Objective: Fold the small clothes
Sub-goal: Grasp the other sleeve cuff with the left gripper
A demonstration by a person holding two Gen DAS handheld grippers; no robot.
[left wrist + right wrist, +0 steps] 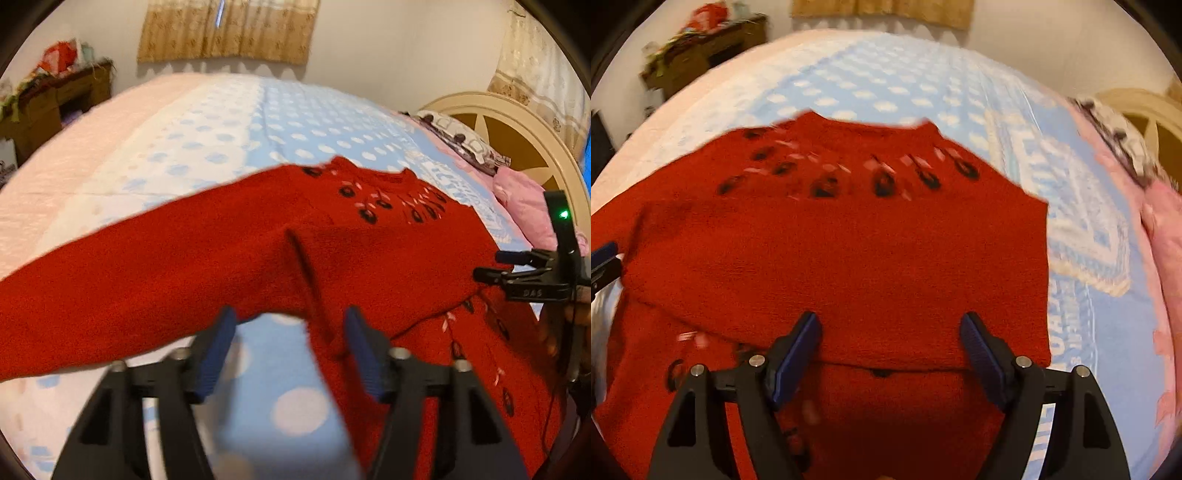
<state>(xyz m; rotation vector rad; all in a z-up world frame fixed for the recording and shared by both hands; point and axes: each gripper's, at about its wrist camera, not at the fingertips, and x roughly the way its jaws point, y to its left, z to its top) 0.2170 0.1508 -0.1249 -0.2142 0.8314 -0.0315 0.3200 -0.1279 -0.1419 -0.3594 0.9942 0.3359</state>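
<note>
A red knitted sweater [369,251] with a black-and-white pattern below the collar lies on the bed. In the left wrist view one sleeve [110,280] stretches out to the left. My left gripper [288,328] is open just above the sweater's lower edge near the armpit, with blue sheet and a fold of red knit between its fingers, not pinched. In the right wrist view the sweater [849,240] lies folded over itself, and my right gripper [890,325] hovers open over the folded edge. The right gripper [491,265] also shows at the right edge of the left wrist view.
The bed carries a blue sheet with white dots [295,125] and a pale pink cover [74,147] on its left. Pink bedding and a patterned pillow [465,140] lie by the cream headboard [517,122] on the right. A cluttered wooden cabinet [55,99] stands at back left.
</note>
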